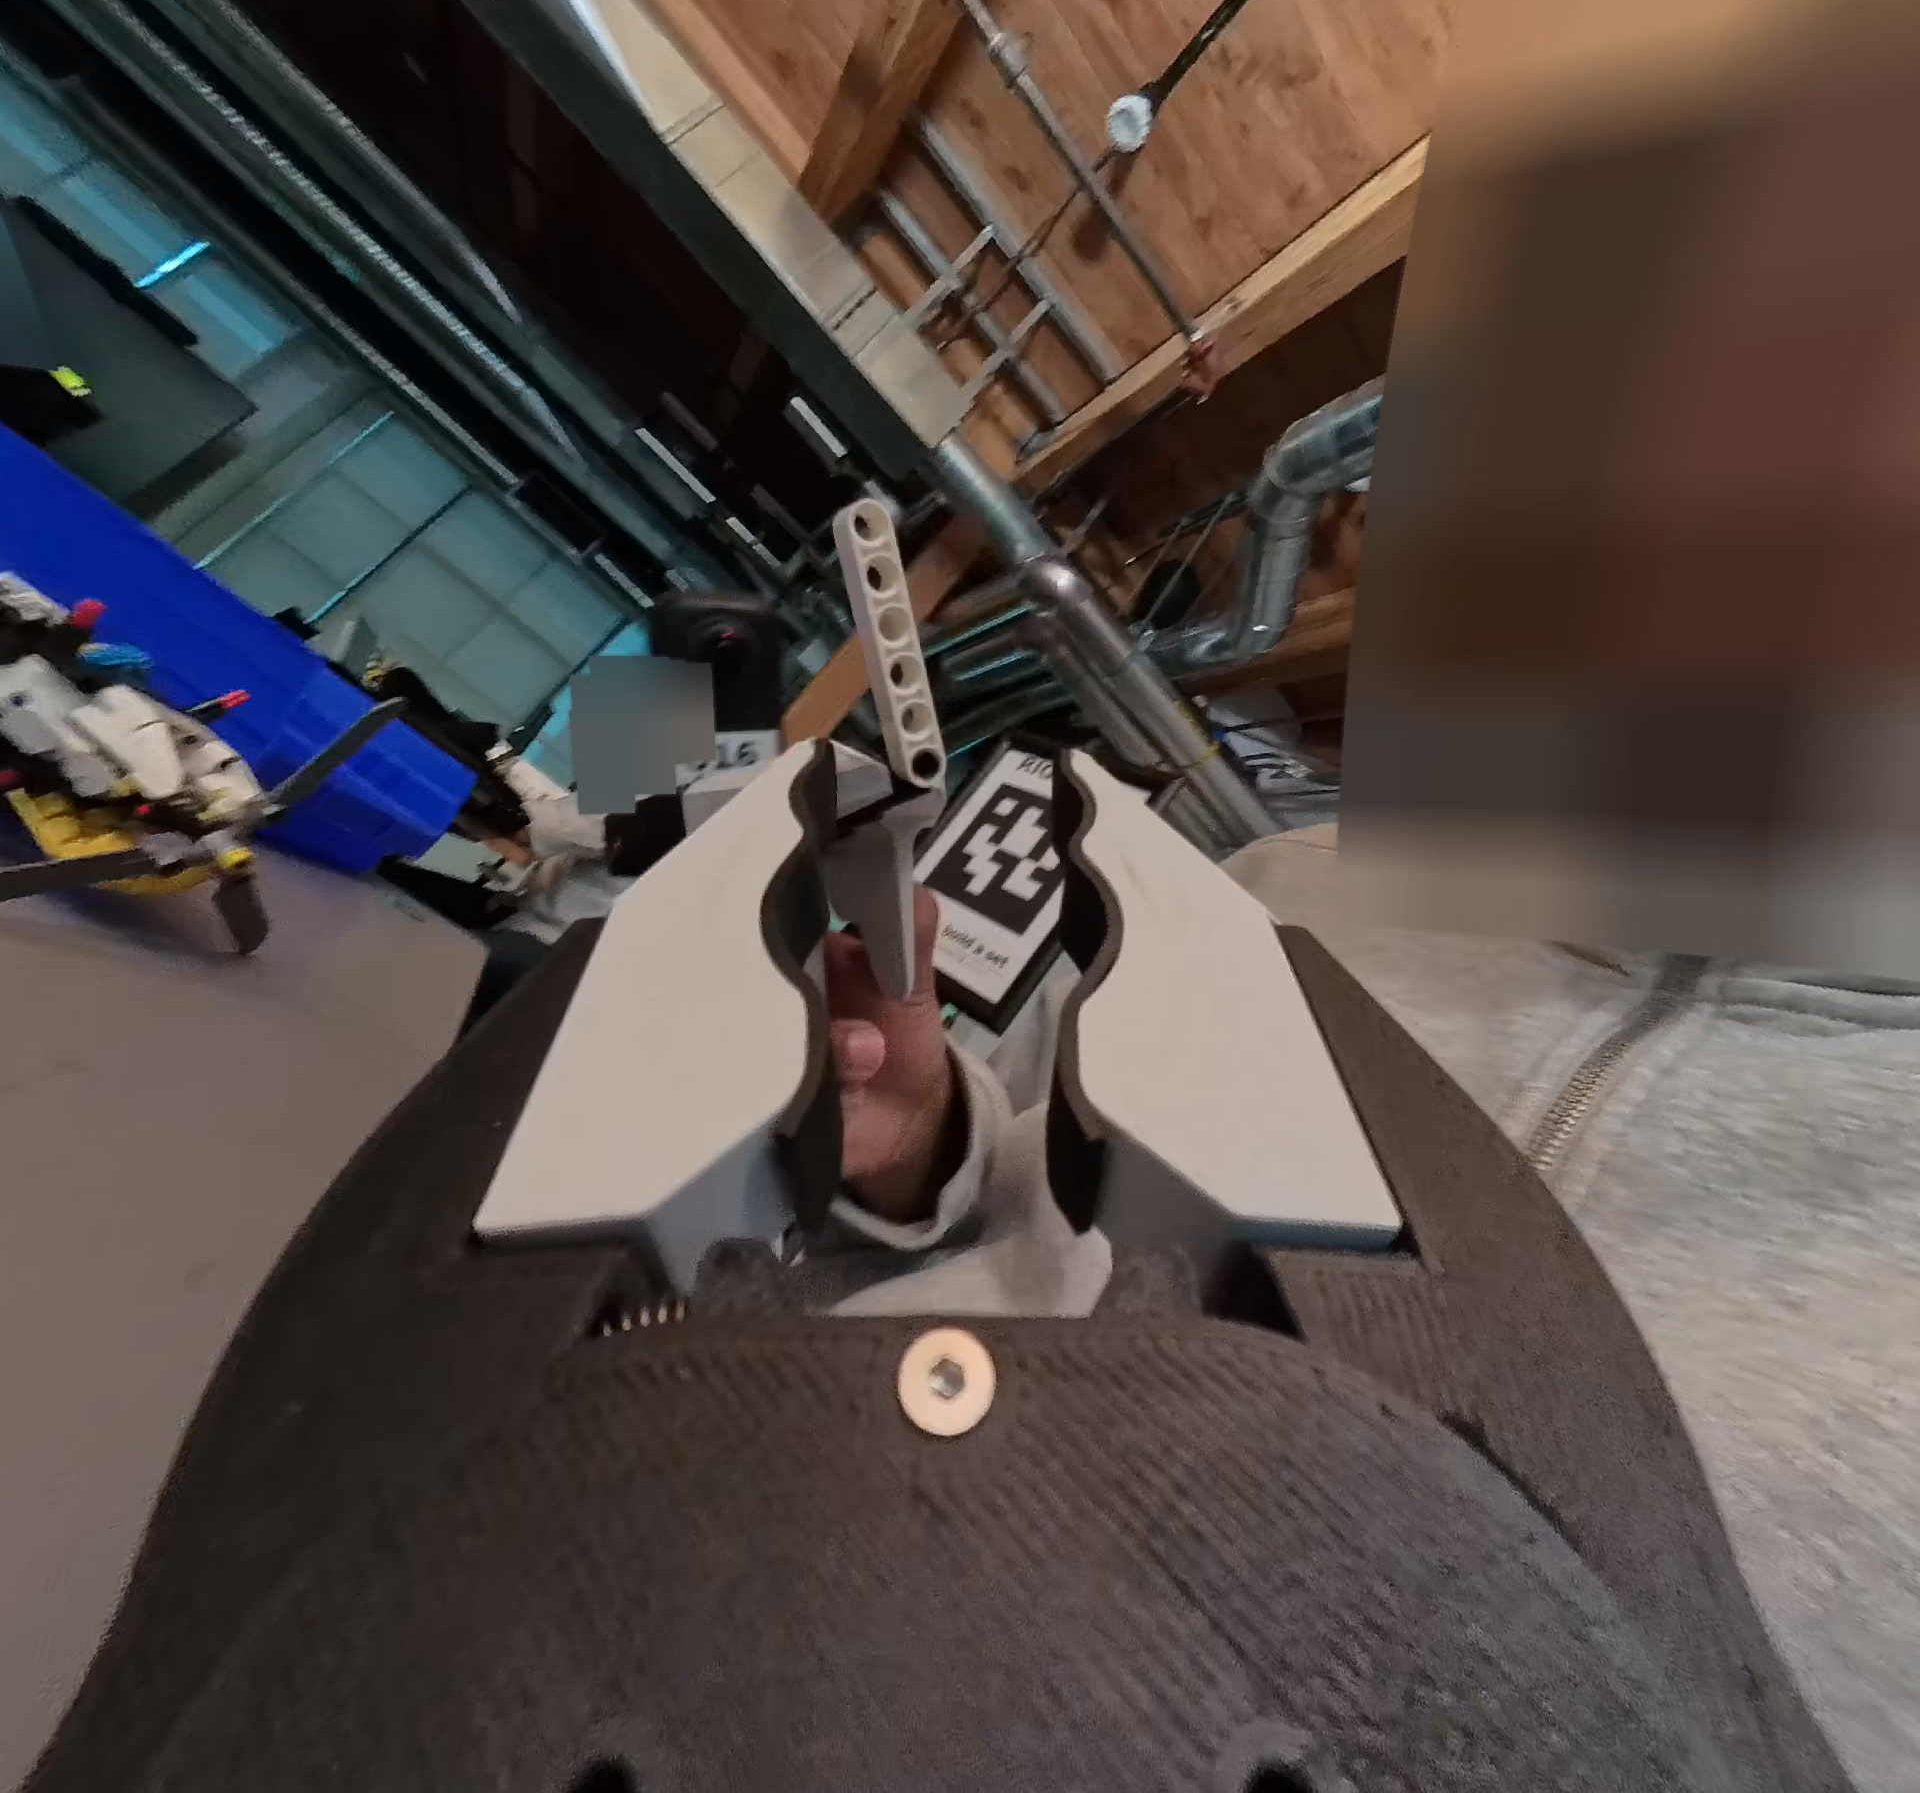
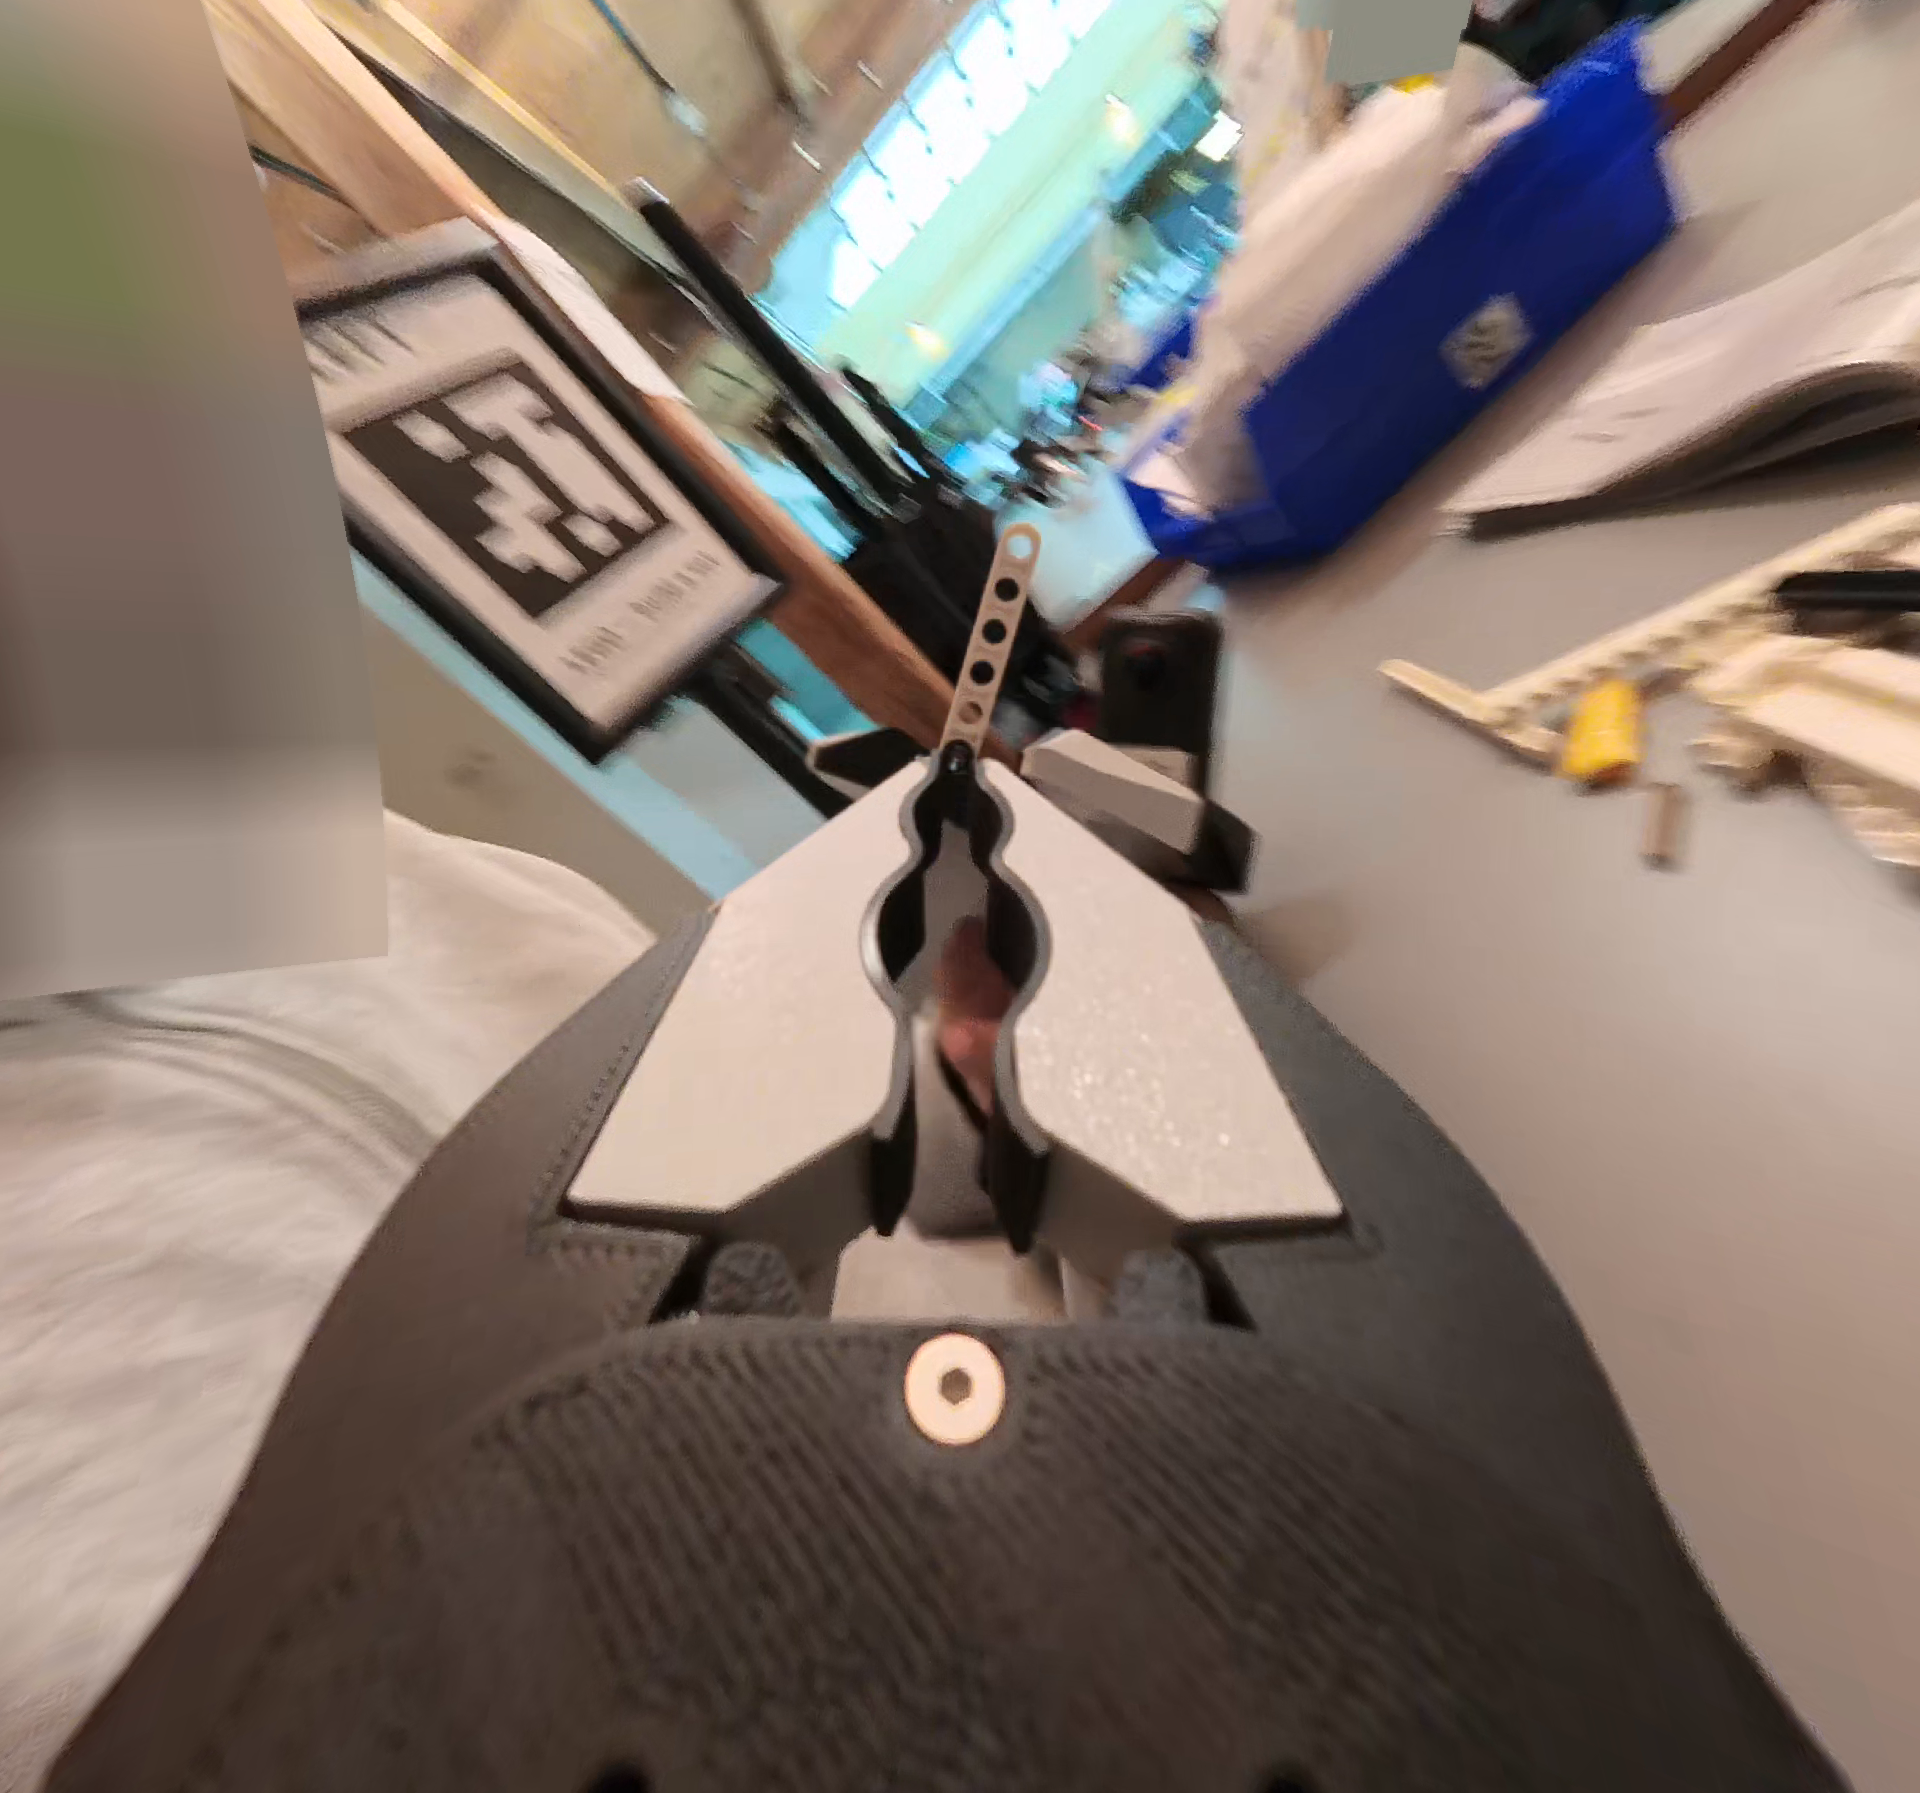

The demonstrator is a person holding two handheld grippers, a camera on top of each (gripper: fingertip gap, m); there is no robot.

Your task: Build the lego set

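My right gripper (image 2: 956, 782) is shut on the lower end of a thin white Lego beam (image 2: 992, 631) with a row of holes, which sticks up beyond the tips. A small black pin (image 2: 956, 756) shows at the gripped end. My left gripper (image 1: 945, 787) is open and empty, and faces the right one. The right gripper's closed tips (image 1: 873, 850) and the beam (image 1: 888, 642) sit between the left fingers. In the right wrist view, the left gripper's fingers (image 2: 1117, 787) flank my tips. Both are held up off the table.
A partly built white, yellow and black Lego model (image 1: 125, 767) stands on the grey table (image 1: 208, 1120) before a blue bin (image 1: 260, 663). The right wrist view shows the bin (image 2: 1455, 341), an open booklet (image 2: 1714, 372), loose Lego parts (image 2: 1662, 683) and a black camera (image 2: 1153, 683). Both grippers' tips are close together, under 4 cm apart.
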